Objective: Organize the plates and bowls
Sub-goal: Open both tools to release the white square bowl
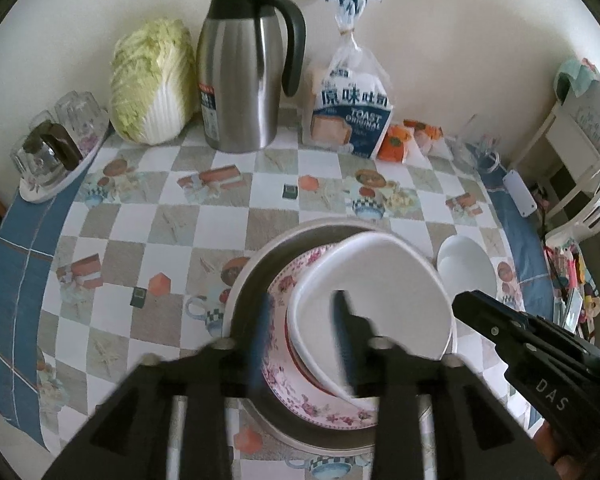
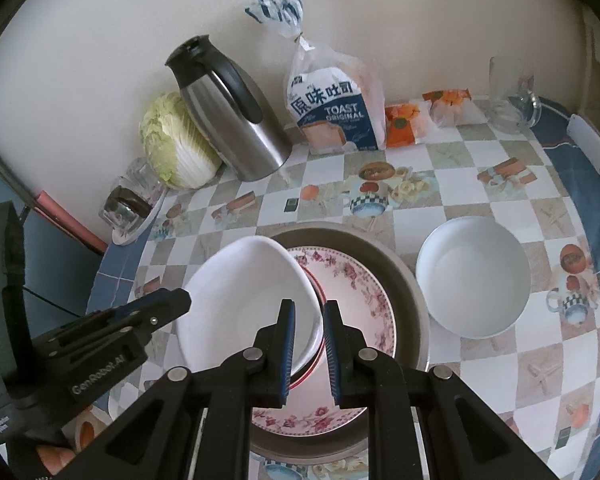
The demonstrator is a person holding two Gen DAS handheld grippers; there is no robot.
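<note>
A stack of dishes sits mid-table: a large grey plate [image 1: 244, 300] [image 2: 404, 280], a floral pink plate [image 1: 284, 384] [image 2: 364, 284], a red-rimmed dish, and on top a tilted white dish [image 1: 376, 276] [image 2: 244, 284]. My left gripper [image 1: 304, 320] looks open over the stack, its fingers blurred; the white dish lies between them. My right gripper [image 2: 310, 340] is narrowly open, its fingers either side of the white dish's near rim. A white bowl [image 1: 466, 266] [image 2: 474, 276] stands to the right of the stack.
At the back wall stand a cabbage [image 1: 152, 80], a steel thermos jug [image 1: 244, 76], a toast bag [image 1: 350, 112], orange snack packets [image 1: 396, 144] and glasses [image 1: 480, 148]. A tray of glasses [image 1: 56, 152] sits at the left edge.
</note>
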